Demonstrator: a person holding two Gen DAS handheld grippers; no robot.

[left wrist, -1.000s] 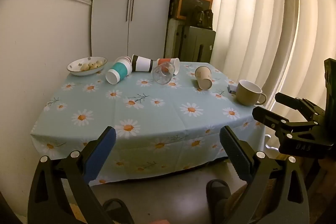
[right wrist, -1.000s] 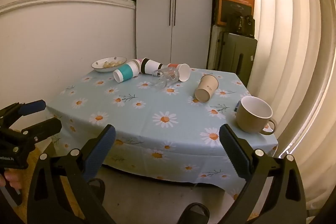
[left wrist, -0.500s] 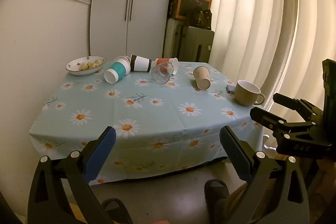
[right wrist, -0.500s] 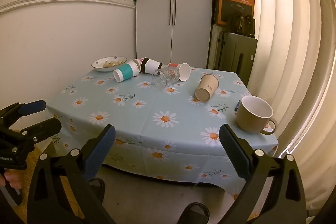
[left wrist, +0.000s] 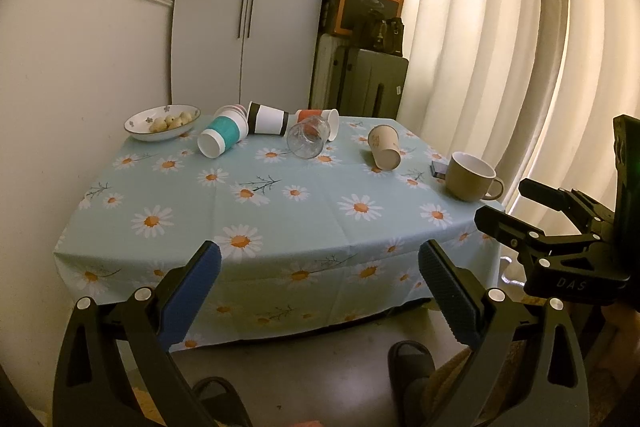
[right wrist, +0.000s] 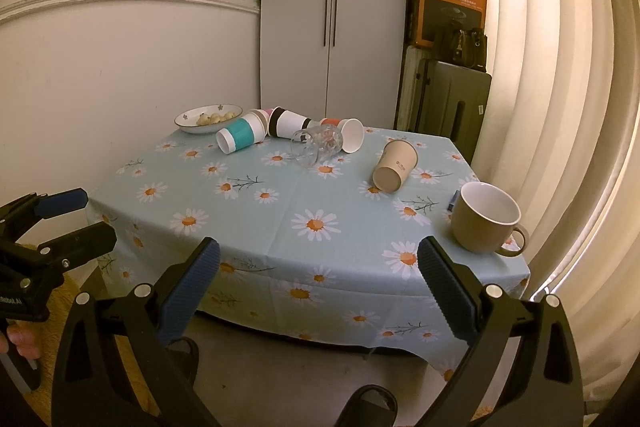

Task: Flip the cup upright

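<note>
The tablecloth point(left wrist: 280, 211) is pale blue, printed with white daisies with orange centres. One tipped cup point(left wrist: 222, 135) is teal and white, another point(left wrist: 267, 117) black and white, a third point(left wrist: 318, 117) orange and white, and a paper cup point(left wrist: 385, 147) is beige. The mug point(right wrist: 482, 223) is olive-tan outside, white inside. The bowl point(left wrist: 162, 123) is white with small dark flowers. The fingers' pads point(right wrist: 188, 287) are blue.
</note>
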